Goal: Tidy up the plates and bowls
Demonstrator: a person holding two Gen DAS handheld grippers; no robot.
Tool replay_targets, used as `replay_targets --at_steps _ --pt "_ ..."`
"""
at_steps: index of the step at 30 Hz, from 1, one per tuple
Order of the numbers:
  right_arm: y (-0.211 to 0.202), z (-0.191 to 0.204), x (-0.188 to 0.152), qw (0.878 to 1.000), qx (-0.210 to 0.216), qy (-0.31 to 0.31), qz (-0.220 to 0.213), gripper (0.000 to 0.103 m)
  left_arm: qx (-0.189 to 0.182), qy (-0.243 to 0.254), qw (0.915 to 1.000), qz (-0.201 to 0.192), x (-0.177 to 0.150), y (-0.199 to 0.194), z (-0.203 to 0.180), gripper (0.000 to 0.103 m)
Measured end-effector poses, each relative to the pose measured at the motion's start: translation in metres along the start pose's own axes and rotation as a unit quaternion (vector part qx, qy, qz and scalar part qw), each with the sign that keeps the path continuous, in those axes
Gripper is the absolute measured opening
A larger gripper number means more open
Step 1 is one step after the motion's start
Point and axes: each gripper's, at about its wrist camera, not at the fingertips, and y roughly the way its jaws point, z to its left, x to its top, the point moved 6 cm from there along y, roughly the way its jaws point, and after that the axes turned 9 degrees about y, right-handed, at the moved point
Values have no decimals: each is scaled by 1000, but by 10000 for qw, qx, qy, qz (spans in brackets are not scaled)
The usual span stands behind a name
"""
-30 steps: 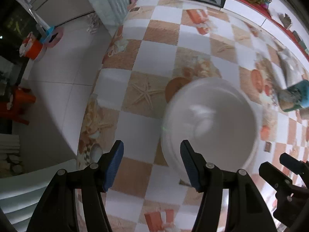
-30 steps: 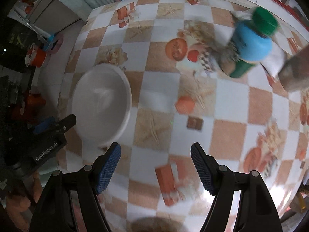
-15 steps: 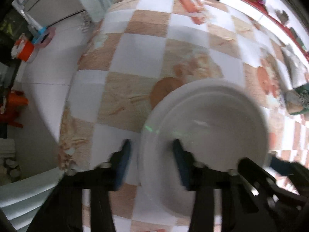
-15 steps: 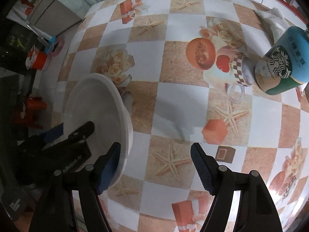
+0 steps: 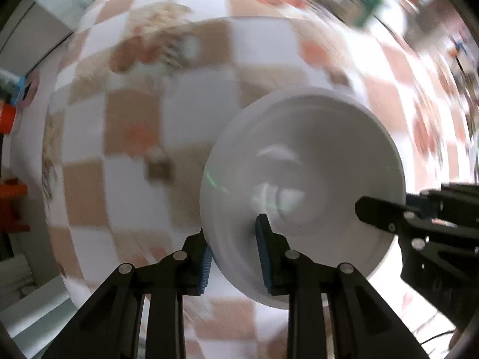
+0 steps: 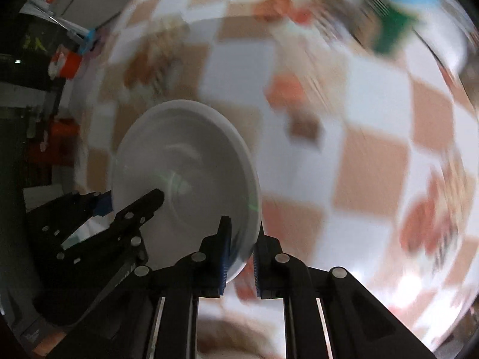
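Showing a white bowl (image 5: pixel 302 185) held at its rim from two sides above the checkered tabletop (image 5: pixel 134 113). The left hand-held gripper (image 5: pixel 235 261) is clamped on the near rim, one blue pad inside the bowl and one outside. The right hand-held gripper (image 6: pixel 241 261) is likewise closed on the rim at the opposite side, its pads straddling the wall. The bowl sits tilted, its hollow facing both cameras. The background is motion-blurred; a blue and green container (image 6: pixel 395 15) stands toward the tabletop's far edge.
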Motion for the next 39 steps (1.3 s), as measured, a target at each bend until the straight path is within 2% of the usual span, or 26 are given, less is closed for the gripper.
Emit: replay_targets --at_steps 4,7,11,18,23,32,39 --pt "7 -27 -54 9995 59 216 201 15 23 300 9995 71 -33 1 -35 30" --pt "10 -39 -75 9987 108 453 199 15 158 421 9990 68 -46 1 -50 30" --pt "10 -43 -89 9986 87 501 127 15 87 112 9997 209 -51 1 -50 31" --pt "10 -31 -96 9997 -48 212 112 15 104 -290 9991 274 -52 5 -30 33" --pt "19 -21 -92 9997 -44 226 103 16 286 -191 9991 263 -53 5 -30 34" --pt "16 -36 -91 9997 56 219 100 16 421 -222 9985 262 -38 -3 -62 34" --pt "18 -32 -91 9999 -13 131 89 16 442 -272 9983 259 -40 -4 -65 36"
